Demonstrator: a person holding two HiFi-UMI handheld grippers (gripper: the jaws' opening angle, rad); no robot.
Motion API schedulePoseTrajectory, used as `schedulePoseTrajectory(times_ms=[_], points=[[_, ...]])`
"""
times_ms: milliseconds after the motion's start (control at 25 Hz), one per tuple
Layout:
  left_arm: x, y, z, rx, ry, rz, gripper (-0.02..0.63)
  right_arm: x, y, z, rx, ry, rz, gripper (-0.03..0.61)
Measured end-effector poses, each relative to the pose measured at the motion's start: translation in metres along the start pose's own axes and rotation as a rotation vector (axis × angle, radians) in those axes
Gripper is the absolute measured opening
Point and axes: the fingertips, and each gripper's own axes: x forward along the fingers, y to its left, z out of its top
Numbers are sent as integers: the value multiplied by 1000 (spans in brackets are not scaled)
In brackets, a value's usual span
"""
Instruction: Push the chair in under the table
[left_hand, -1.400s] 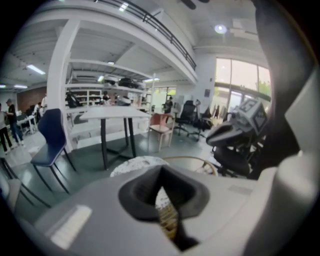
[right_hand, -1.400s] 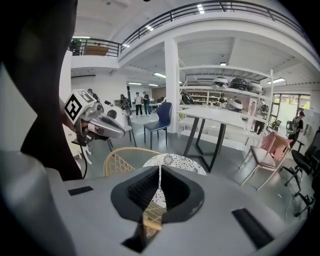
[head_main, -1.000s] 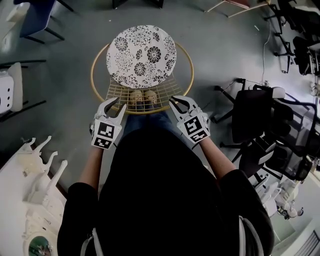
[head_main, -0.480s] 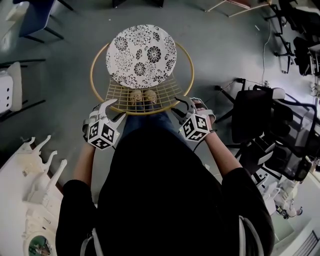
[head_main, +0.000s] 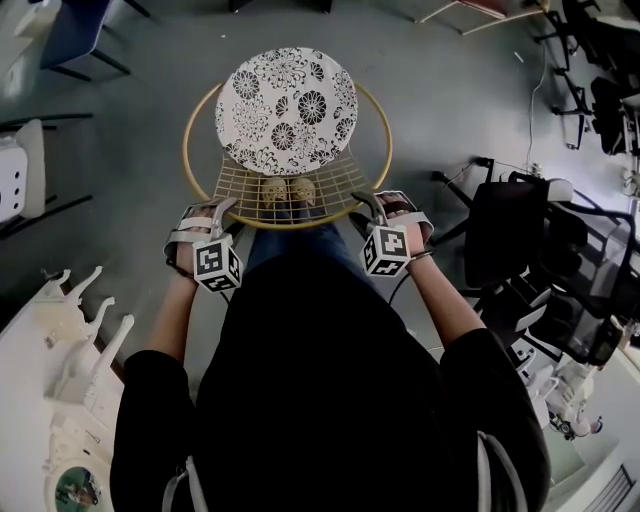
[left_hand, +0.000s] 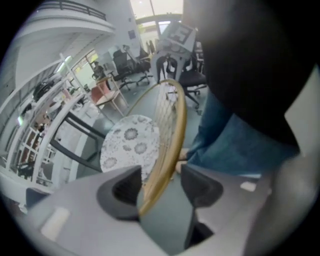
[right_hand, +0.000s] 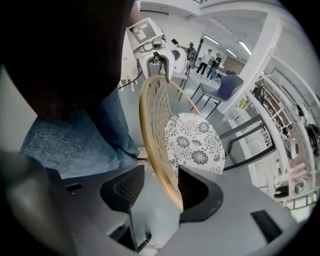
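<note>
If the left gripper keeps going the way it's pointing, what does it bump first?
The left gripper would probably meet the chair's gold rim first; that rim runs between its opening jaws.

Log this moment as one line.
left gripper: jaws opening, chair rim between them, not clamped | right gripper: jaws opening, chair rim between them, not clamped | hold: none yet

An office or lab: many black swivel chairs (head_main: 515, 235) stand around.
</note>
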Motion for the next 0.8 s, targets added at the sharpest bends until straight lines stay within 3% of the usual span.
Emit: schedulePoseTrajectory(times_ms=[280, 360, 400, 560, 640, 800], points=[[14, 6, -12, 64, 54, 28, 200, 16, -4, -12, -73, 79, -14, 181], [15, 6, -13, 75, 59, 26, 178, 17, -8, -13, -72, 90, -31, 138], [16, 6, -13, 76, 59, 25, 171, 17, -10, -14, -71, 93, -35, 109], [18, 11, -18, 27, 63, 33, 167, 19, -12, -14, -71, 100, -47, 101], [18, 12, -21, 9, 68, 32, 131, 19, -11, -15, -70, 101, -44, 98], [18, 10, -20, 25, 72, 24, 117, 19, -10, -15, -67, 99, -18, 98]])
